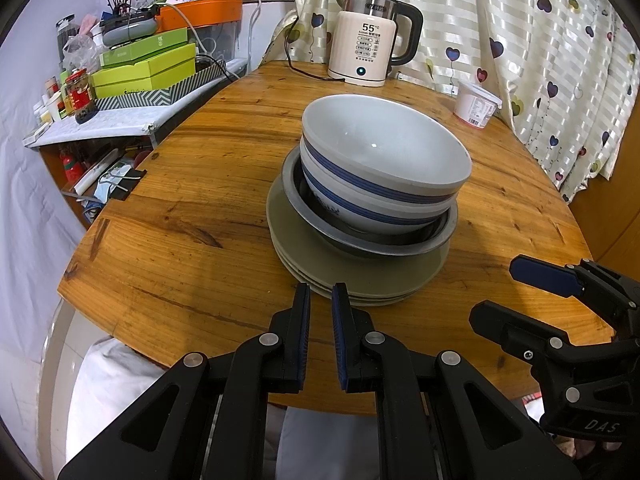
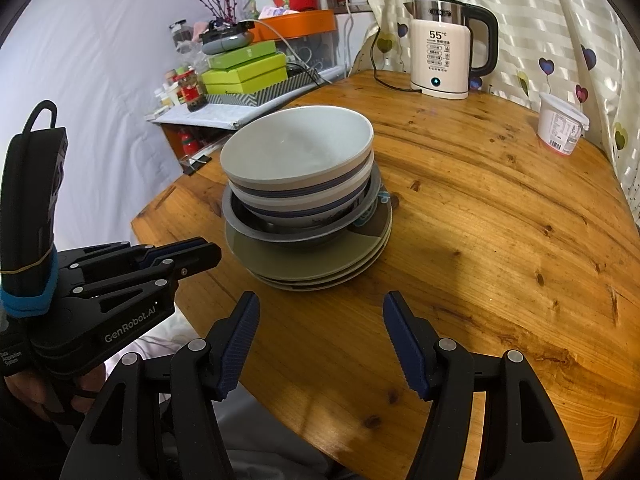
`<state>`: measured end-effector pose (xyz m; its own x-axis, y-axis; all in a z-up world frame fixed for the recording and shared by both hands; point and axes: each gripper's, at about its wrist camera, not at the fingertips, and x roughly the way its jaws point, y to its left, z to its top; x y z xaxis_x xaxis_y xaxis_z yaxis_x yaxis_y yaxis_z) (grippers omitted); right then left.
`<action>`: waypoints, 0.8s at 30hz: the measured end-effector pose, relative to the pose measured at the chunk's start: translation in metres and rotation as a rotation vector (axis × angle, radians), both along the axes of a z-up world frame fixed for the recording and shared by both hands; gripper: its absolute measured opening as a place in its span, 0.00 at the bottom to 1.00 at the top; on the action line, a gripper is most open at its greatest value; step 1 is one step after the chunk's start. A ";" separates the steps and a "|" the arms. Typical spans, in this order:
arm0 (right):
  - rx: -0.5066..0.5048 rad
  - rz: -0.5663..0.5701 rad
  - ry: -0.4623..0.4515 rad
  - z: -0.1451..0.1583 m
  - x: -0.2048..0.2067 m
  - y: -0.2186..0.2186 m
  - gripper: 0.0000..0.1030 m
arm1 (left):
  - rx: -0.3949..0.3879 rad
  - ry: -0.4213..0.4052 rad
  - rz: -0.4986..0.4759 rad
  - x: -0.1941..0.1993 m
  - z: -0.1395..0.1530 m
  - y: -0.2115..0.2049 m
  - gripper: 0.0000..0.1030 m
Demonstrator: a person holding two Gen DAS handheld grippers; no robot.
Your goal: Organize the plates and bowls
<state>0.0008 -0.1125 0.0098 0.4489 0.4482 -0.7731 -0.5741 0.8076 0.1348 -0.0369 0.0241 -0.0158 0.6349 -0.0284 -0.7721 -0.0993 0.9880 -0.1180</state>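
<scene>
Landmark for all positions: the stack of dishes on the round wooden table [image 1: 180, 208].

Left of the stack, off the table edge, a side shelf [image 1: 100, 126] carries green boxes [image 1: 144, 66], a red-lidded jar [image 1: 81, 94] and an orange tray [image 1: 208, 10] with cables; the smaller items there are too distorted to identify.

The left gripper [image 1: 321, 300] sits at the near edge of the table, just short of the stack, its blue pads drawn together with only a narrow slit between them and nothing pinched.

The stack itself sits near the table centre. At the bottom lie several olive-grey plates [image 1: 360, 280], one on another. On them rests a metal bowl [image 1: 360, 240], and nested inside it are two white bowls with blue bands [image 1: 384, 184], the top one [image 1: 400, 140] empty. The nested bowls lean slightly off level.

Behind the stack, at the far table edge, stands a cream electric kettle [image 1: 362, 46], its cord [image 1: 304, 72] trailing leftward across the wood. Behind and to the right of the stack is a white lidded tub [image 1: 476, 104], close to the heart-patterned curtain [image 1: 560, 60].

Right of the stack, the right gripper [image 2: 322, 308] is held over bare table, fingers spread wide and empty, apart from the plates. No object lies between either gripper and the stack.
</scene>
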 end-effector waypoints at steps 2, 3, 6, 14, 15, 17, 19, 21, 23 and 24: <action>-0.001 0.001 0.000 0.000 0.000 0.000 0.63 | -0.001 0.002 -0.001 0.000 0.000 0.000 0.11; 0.000 0.001 0.000 0.000 0.000 0.000 0.63 | 0.000 0.001 0.000 0.001 0.000 0.000 0.11; 0.000 0.000 0.001 0.000 0.000 0.000 0.63 | 0.000 0.002 -0.002 0.001 -0.001 0.000 0.11; 0.001 0.001 0.003 -0.001 -0.003 0.001 0.63 | 0.002 0.004 -0.003 0.001 -0.002 0.001 0.11; 0.001 0.001 0.002 -0.001 -0.004 0.001 0.63 | 0.002 0.004 -0.003 0.001 -0.001 0.001 0.11; 0.001 0.001 0.003 -0.001 -0.004 0.003 0.63 | 0.002 0.004 -0.003 0.001 -0.001 0.001 0.11; 0.001 0.001 0.003 -0.001 -0.003 0.002 0.63 | 0.003 0.004 -0.003 0.001 -0.001 0.000 0.11; 0.001 0.001 0.003 -0.001 -0.003 0.002 0.63 | 0.002 0.004 -0.003 0.001 -0.001 0.000 0.11; 0.001 0.001 0.003 -0.001 -0.004 0.003 0.63 | 0.003 0.004 -0.004 0.001 -0.002 0.001 0.11; 0.001 0.001 0.004 -0.001 -0.002 0.002 0.63 | 0.003 0.005 -0.004 0.002 -0.002 0.001 0.11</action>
<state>-0.0015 -0.1103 0.0090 0.4456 0.4494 -0.7743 -0.5744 0.8069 0.1378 -0.0352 0.0247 -0.0174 0.6310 -0.0289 -0.7752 -0.0959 0.9887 -0.1150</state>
